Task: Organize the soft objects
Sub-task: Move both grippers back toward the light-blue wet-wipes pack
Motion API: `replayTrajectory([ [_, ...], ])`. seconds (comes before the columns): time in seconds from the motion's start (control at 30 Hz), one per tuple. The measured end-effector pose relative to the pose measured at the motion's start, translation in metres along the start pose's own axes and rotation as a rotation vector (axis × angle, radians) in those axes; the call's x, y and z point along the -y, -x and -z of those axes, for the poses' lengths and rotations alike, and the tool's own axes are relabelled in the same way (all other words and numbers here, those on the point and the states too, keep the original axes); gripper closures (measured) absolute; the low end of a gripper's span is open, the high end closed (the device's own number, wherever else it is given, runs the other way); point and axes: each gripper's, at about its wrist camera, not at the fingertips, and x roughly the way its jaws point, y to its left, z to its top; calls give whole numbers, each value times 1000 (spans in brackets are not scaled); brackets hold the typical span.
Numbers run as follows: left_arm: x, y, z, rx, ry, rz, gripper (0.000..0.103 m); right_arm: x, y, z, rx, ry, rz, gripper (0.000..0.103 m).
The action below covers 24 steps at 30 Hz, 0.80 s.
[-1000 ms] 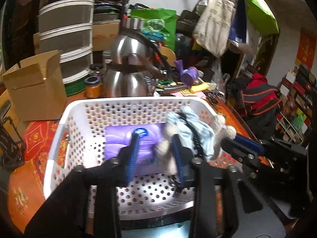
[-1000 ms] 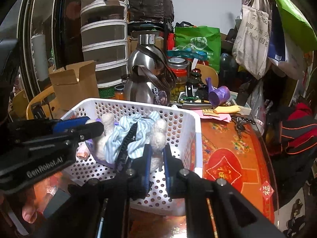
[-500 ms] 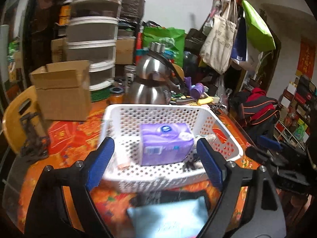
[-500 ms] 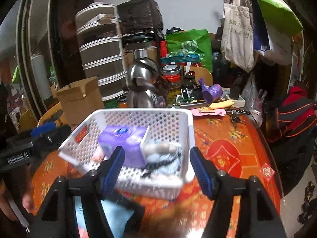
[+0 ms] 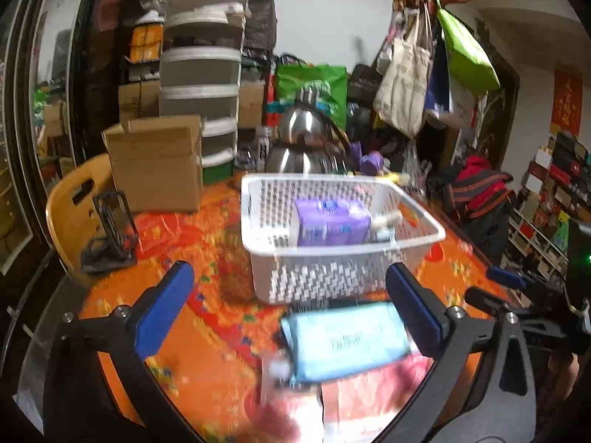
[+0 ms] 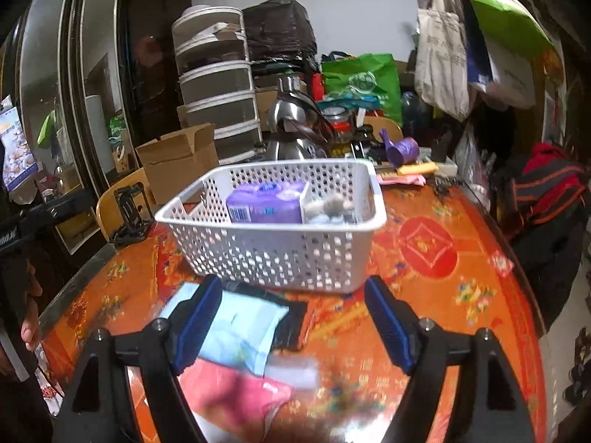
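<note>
A white perforated basket (image 5: 332, 280) (image 6: 273, 258) stands on the orange table. In it lie a purple tissue pack (image 5: 332, 217) (image 6: 266, 203) and, to its right, a grey-white plush toy (image 6: 330, 206). In front of the basket a light blue soft pack (image 5: 347, 339) (image 6: 243, 332) lies on the table, with a pink pack (image 6: 229, 391) nearer to me. My left gripper (image 5: 288, 284) hovers in front of the basket, its jaws opening wide and holding nothing. My right gripper (image 6: 293, 288) is also short of the basket, its jaws opening and bare.
A cardboard box (image 5: 159, 162), a steel kettle (image 5: 303, 140) and a stack of plastic drawers (image 5: 201, 74) stand behind the basket. A wooden chair back (image 5: 74, 206) and a black holder (image 5: 110, 229) are at the left. Bags (image 5: 406, 85) hang at the right. A person's hand (image 6: 29, 328) is at the left edge.
Both grippers have drawn back out of the basket and spread their jaws. The plush toy that the right one pinched now lies in the basket beside the purple pack.
</note>
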Motion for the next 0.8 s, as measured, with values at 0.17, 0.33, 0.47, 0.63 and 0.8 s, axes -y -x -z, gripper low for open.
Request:
replayTrajectory([
  [0.17, -2, -8, 40, -83, 1, 35, 0, -2, -14, 27, -60, -15, -11, 22],
  [0.33, -2, -44, 67, -197, 12, 73, 0, -13, -42, 49, -133, -3, -39, 22],
  [0.47, 0, -62, 80, -247, 16, 52, 0, -22, -58, 57, -167, -10, -88, 22],
  [0.63, -1, -79, 93, -286, 40, 65, 1, -33, -72, 62, -196, 11, -122, 26],
  [0.8, -1, -95, 104, -309, 42, 101, 13, -37, -78, 63, -205, 20, -131, 36],
])
